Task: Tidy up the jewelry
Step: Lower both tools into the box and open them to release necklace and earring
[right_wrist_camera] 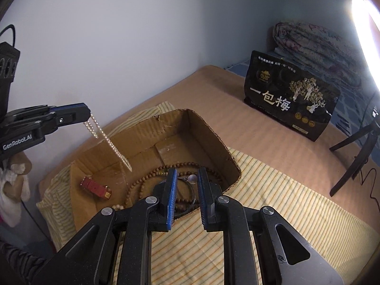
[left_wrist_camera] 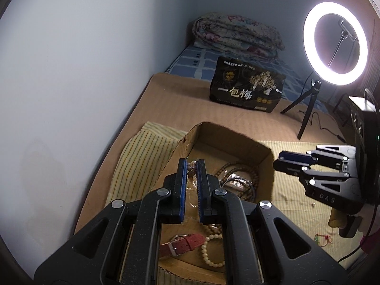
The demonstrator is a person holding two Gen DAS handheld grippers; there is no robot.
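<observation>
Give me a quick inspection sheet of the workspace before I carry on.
Surface: striped cloth over tan bedding.
Job's things: cardboard box holds wooden bead strand, red watch strap, cream bead bracelet; pearl strand hangs into the box.
Clutter: black snack bag, folded quilt.
Grippers: left hand-held gripper shut on pearl strand; right hand-held gripper open above the box.
Cables: black lead by ring light tripod.
Surroundings: bare wall, lit ring light.
</observation>
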